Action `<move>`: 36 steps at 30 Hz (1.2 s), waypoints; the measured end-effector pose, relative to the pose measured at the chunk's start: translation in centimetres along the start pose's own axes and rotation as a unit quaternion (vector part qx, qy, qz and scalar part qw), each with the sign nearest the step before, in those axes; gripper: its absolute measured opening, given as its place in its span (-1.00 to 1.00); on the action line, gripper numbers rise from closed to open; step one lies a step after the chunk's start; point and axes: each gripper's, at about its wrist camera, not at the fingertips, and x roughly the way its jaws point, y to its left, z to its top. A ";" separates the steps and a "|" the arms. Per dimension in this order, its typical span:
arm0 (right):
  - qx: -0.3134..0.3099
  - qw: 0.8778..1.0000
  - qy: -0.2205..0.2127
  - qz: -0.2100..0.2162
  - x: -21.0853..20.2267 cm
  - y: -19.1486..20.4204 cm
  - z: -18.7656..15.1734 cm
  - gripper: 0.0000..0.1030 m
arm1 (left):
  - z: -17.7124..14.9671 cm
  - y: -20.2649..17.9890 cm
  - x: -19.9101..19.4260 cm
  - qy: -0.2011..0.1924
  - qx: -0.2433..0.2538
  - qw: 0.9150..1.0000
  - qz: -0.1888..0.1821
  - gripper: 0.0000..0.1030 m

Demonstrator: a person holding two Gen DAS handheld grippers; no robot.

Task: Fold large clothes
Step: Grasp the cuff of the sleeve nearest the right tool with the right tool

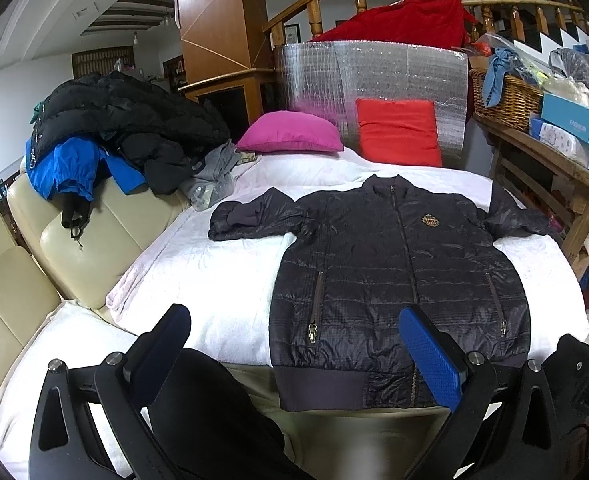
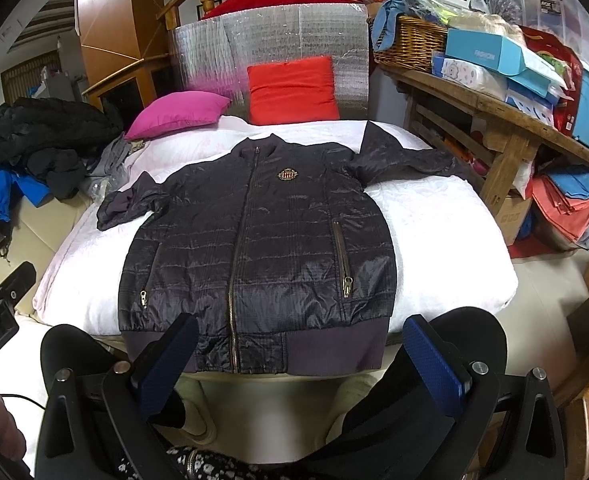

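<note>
On the white blanket (image 2: pixel 434 216) the dark quilted jacket (image 2: pixel 254 240) lay zipped and face-up, sleeves spread. Both the left tool (image 1: pixel 294 344) and right tool (image 2: pixel 300 356) hovered wide, empty, near the jacket's hem. Best first move, likely: fold each sleeve across the jacket's chest.
</note>
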 end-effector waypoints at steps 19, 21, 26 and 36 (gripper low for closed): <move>0.390 0.914 -0.025 0.106 29.3 -26.8 17.3 1.00 | 7.9 -7.9 36.3 0.201 -0.016 0.978 -0.058 1.00; 0.452 0.885 -0.028 0.104 32.7 -29.8 17.7 1.00 | 8.2 -9.3 37.9 0.199 -0.013 0.978 -0.066 1.00; 0.548 0.826 -0.053 0.123 38.7 -34.8 18.9 0.94 | 9.0 -12.7 40.9 0.192 0.006 0.978 -0.082 1.00; 0.570 0.815 -0.040 0.095 44.3 -40.3 19.7 0.20 | 7.5 -13.7 42.8 0.203 0.038 0.974 -0.093 1.00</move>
